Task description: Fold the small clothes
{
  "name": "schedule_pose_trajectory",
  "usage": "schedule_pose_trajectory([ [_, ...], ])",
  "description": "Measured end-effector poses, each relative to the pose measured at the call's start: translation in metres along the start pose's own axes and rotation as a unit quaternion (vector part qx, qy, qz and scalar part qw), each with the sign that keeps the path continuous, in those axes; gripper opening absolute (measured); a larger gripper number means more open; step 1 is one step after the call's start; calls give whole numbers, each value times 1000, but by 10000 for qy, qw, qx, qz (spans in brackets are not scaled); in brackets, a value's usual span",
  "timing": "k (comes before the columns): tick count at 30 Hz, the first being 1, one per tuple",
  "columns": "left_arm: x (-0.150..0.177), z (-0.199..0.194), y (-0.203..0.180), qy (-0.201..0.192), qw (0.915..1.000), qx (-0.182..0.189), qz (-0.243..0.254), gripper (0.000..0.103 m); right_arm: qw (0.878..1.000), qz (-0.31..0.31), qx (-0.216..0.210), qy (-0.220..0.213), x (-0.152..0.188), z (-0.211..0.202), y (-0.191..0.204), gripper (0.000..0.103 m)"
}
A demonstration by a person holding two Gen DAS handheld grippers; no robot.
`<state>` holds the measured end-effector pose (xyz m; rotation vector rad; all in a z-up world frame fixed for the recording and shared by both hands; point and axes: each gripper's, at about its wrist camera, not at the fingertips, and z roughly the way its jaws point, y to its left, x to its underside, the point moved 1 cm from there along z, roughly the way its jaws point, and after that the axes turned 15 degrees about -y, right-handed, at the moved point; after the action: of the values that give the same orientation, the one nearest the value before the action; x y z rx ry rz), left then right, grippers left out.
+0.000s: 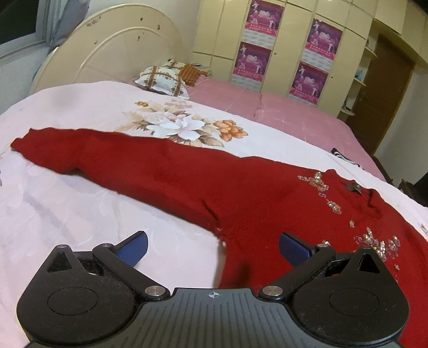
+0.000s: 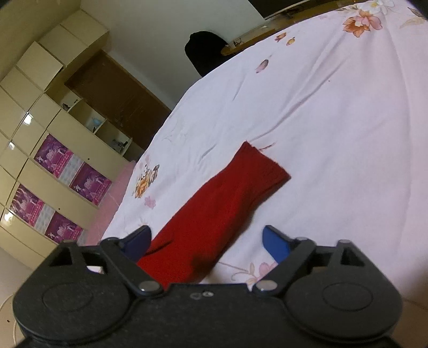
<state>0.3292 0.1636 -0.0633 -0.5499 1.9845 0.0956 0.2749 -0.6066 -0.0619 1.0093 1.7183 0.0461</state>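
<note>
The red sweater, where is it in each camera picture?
Left wrist view: the red sweater stretches across the middle, one sleeve reaching left, sequins on the right.
Right wrist view: only a red sleeve shows, running from the bottom centre up to its cuff.
Shared landmark: the purple posters on the cream wardrobe.

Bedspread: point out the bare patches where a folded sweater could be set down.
Left wrist view: bare floral bedspread lies below the red sweater sleeve, beside the left gripper. Right wrist view: a wide bare stretch lies right of the sleeve cuff, past the right gripper. The pillow crowds the headboard end.
</note>
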Motion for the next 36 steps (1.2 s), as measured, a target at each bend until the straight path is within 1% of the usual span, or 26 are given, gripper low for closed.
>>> schedule_pose_trajectory([
  [1, -1, 1, -1, -8, 10000, 23, 15, 103, 9999, -1, 127, 94, 1, 3, -2, 14],
  [3, -2, 0, -2, -22, 10000, 48, 39, 103, 9998, 156, 96, 108, 2, 4, -8, 11],
  [4, -3, 0, -1, -47, 10000, 54, 41, 103, 9996, 261, 56, 112, 2, 5, -10, 13],
  [5, -4, 0, 0, -61, 10000, 40, 45, 103, 9991, 412, -33, 122, 1, 6, -12, 20],
  [6, -5, 1, 1, -63, 10000, 28, 49, 103, 9985, 532, -86, 116, 0, 7, -14, 25],
  [7, -4, -1, 2, -66, 10000, 24, 55, 103, 9981, 602, -95, 121, -1, 10, -14, 27],
  [9, -5, -2, 6, -69, 10000, 25, 43, 103, 9970, 758, -112, 127, -4, 13, -14, 33],
  [12, -5, -4, 13, -93, 9999, -27, 32, 103, 9943, 1051, -116, 93, -7, 8, -18, 41],
  [14, -8, -4, 19, -109, 9999, -70, 20, 103, 9924, 1225, -77, 100, -6, 4, -19, 44],
  [15, -8, -4, 22, -128, 9999, -84, 30, 103, 9926, 1204, -103, 79, -6, 4, -19, 46],
  [17, -9, -2, 27, -103, 9999, -129, 42, 103, 9940, 1084, -111, 58, -6, 13, -19, 46],
  [19, -10, -2, 33, -104, 9998, -191, -18, 103, 9956, 939, 48, 35, -11, 18, -17, 35],
  [20, -11, -2, 35, -110, 9997, -214, -35, 103, 9975, 635, 317, 36, -14, 24, -12, 8],
  [21, -12, -3, 37, -105, 9997, -228, -34, 103, 9980, 488, 404, 30, -14, 27, -8, 6],
  [22, -13, -3, 39, -84, 9997, -204, -40, 103, 9987, 320, 392, -32, -14, 27, -1, 6],
  [24, -13, -5, 45, -79, 9997, -192, -98, 103, 9977, -518, 347, -255, -11, 21, 29, 6],
  [25, -13, -6, 49, -80, 9997, -182, -133, 103, 9959, -810, 175, -352, -7, 16, 44, 6],
  [27, -11, -8, 54, -49, 9997, -195, -111, 103, 9872, -1503, -221, -481, 9, 5, 84, 6],
  [28, -10, -11, 57, -50, 9997, -221, -89, 103, 9814, -1809, -435, -484, 19, 1, 106, 6],
  [30, -8, -16, 63, -38, 9997, -231, -120, 103, 9665, -2336, -992, -391, 47, -11, 150, 6],
  [32, -5, -21, 70, -7, 9996, -236, -177, 103, 9458, -2833, -1576, -180, 87, -25, 196, 6],
  [34, -2, -27, 75, 4, 9995, -242, -208, 103, 9303, -3042, -2045, 109, 123, -37, 231, 6],
  [36, 0, -32, 79, 16, 9995, -236, -219, 103, 9107, -3309, -2429, 467, 167, -47, 265, 6],
])
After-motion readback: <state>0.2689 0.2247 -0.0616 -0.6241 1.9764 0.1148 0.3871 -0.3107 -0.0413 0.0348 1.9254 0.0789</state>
